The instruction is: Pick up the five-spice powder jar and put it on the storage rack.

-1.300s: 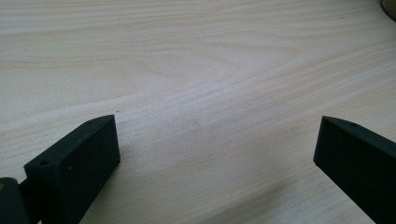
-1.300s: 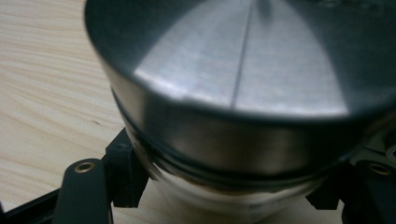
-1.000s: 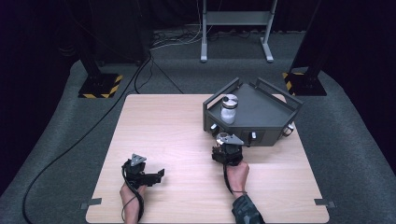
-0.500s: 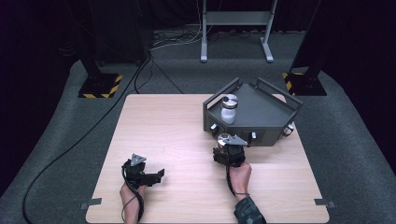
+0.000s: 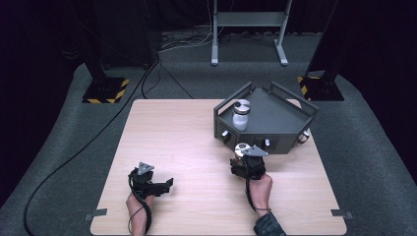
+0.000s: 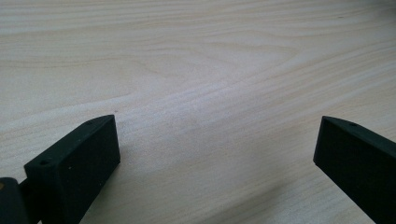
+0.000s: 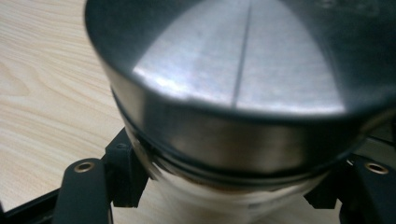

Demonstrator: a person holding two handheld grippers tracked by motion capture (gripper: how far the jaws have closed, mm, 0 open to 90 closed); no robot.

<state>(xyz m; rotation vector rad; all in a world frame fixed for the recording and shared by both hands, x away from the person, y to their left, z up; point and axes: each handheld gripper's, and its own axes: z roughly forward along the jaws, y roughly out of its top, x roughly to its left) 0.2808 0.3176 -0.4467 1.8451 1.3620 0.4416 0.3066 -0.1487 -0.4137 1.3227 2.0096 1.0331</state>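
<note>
My right gripper [image 5: 244, 156] is shut on a white jar with a silver lid [image 5: 240, 149], held just in front of the dark grey tray's front wall [image 5: 275, 143]. In the right gripper view the jar's lid [image 7: 233, 70] looms close, with the jaws of the right gripper [image 7: 233, 198] pressed on its white body below. A second white jar with a silver lid [image 5: 241, 114] stands upright in the tray's left corner. My left gripper [image 5: 169, 184] rests low at the table's front left, open, with only bare wood between its jaws in the left gripper view [image 6: 215, 154].
The wooden table [image 5: 187, 132] has bare room across its left and middle. The tray has raised handles at its back edges. Beyond the table, on the grey floor, stand a metal frame [image 5: 248, 29], cables and two black-yellow striped bases [image 5: 104, 91].
My right hand with the jar has shifted slightly, rising a little by the tray's front wall. The left hand has stayed still.
</note>
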